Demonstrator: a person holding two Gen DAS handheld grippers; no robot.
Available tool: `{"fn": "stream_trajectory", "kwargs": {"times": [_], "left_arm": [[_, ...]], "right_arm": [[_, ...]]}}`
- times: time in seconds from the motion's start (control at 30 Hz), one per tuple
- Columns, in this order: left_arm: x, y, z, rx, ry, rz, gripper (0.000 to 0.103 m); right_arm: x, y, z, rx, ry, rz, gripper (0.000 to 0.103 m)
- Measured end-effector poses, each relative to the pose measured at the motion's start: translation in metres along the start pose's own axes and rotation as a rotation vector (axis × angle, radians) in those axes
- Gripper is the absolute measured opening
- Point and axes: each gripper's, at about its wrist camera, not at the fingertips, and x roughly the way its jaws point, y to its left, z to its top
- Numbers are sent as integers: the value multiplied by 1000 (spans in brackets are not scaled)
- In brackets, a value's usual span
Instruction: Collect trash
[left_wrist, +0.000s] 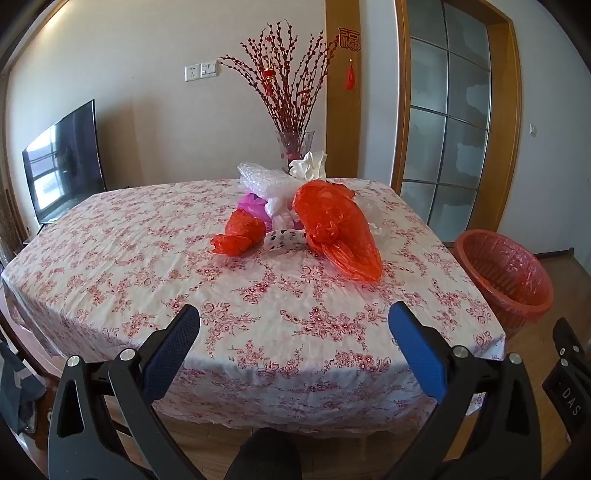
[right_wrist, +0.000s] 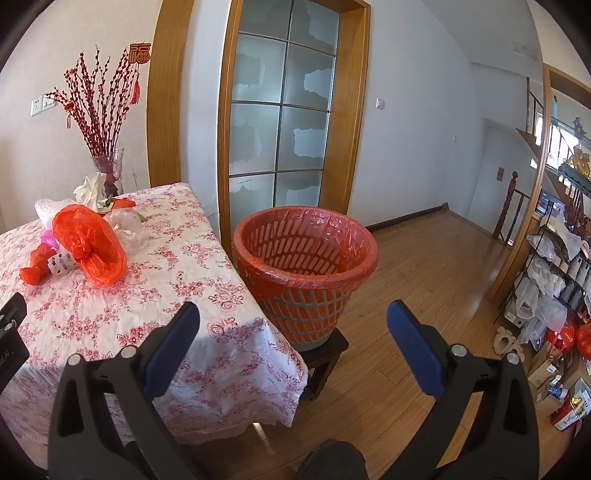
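both grippers, left gripper (left_wrist: 294, 325) and right gripper (right_wrist: 293, 321), are spread wide and empty. beyond them the big red bag (left_wrist: 338, 227), well apart from the basket (right_wrist: 306, 254), looks light, soft and slippery; its knotted neck seems the best hold.

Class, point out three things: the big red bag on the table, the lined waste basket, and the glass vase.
big red bag (left_wrist: 334, 218): left wrist view, bulging middle.
waste basket (right_wrist: 295, 317): right wrist view, slotted outer wall.
glass vase (left_wrist: 295, 142): left wrist view, clear body.
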Motion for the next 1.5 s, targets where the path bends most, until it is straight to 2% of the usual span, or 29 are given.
{"fn": "stream_trajectory", "kwargs": {"times": [1.5], "left_arm": [[-1,-1,0,0,2,0,101]], "right_arm": [[-1,-1,0,5,1,2,99]]}}
